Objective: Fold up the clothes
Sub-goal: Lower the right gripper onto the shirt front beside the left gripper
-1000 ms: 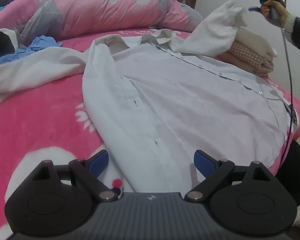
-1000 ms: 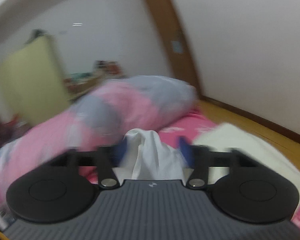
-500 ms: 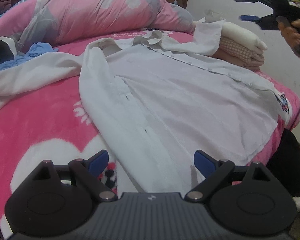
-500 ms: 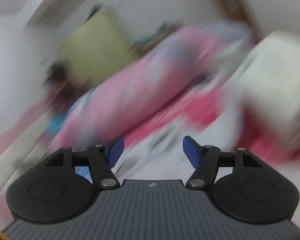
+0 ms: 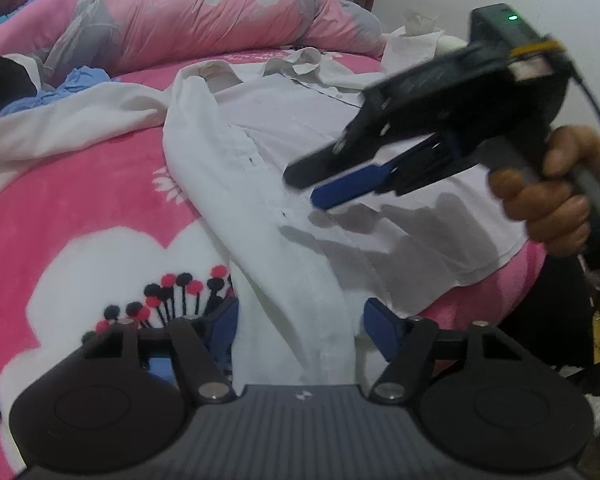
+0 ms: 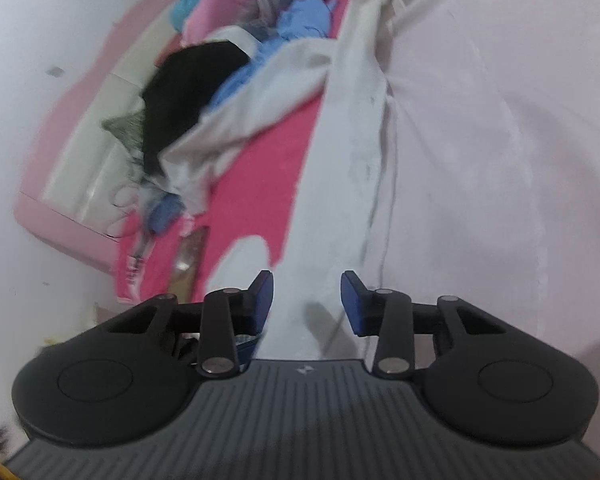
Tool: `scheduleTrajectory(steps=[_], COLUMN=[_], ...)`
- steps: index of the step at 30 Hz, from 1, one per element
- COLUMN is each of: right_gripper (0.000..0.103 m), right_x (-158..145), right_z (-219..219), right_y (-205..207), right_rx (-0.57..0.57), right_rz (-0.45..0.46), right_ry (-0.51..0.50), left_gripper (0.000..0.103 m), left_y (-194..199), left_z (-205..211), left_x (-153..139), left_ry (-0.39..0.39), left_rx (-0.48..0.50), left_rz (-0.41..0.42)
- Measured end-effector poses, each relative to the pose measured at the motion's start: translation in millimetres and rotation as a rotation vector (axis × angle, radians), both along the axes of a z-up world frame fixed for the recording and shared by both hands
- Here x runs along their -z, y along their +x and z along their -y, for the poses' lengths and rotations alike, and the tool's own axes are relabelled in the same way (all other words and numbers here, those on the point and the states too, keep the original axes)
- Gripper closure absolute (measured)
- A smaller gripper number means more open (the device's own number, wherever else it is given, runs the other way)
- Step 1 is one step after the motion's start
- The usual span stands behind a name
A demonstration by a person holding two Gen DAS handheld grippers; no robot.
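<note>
The white shirt [image 5: 340, 148] lies spread, unfolded, beneath both hand-held grippers; left hand-held gripper [image 5: 298, 326] and right hand-held gripper [image 6: 306, 300], jaws just narrowing, grip nothing yet. Folding remains.

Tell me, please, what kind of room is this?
Most likely a bedroom: a white button-up shirt lies spread on a bed with a pink fleece blanket, and a rolled pink-and-grey quilt lies behind.
</note>
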State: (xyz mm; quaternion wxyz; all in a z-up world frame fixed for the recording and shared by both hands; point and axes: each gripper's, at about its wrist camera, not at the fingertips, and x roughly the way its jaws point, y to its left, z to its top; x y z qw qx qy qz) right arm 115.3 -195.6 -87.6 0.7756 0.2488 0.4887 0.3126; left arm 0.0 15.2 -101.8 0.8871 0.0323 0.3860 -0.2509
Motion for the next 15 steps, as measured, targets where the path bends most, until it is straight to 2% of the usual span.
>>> scheduleTrajectory(steps=[1, 3, 7, 11, 15], right_gripper=[0.067, 0.068, 0.069, 0.071, 0.071], right_x=[2.3, 7.8, 12.7, 16.4, 13.2], right_z=[-2.9, -2.1, -6.4, -10.6, -11.5], right_y=[-2.9, -6.8, -1.1, 6.1, -1.3], right_rx=[0.006, 0.015, 0.017, 0.033, -0.001], right_rz=[0.0, -0.014, -0.021, -0.043, -0.041], right_ry=[-0.044, -0.069, -0.062, -0.085, -0.093], left_gripper=[0.037, 0.037, 0.035, 0.029, 0.026], left_y=[-1.0, -2.1, -4.2, -6.0, -6.9], left_z=[-0.1, -1.1, -4.6, -6.3, -6.5], left_x=[0.4, 0.9, 2.0, 3.3, 4.6], left_ry=[-0.003, -0.01, -0.024, -0.026, -0.026], left_rx=[0.002, 0.004, 0.003, 0.007, 0.014], left_rz=[0.0, 0.002, 0.0, -0.002, 0.0])
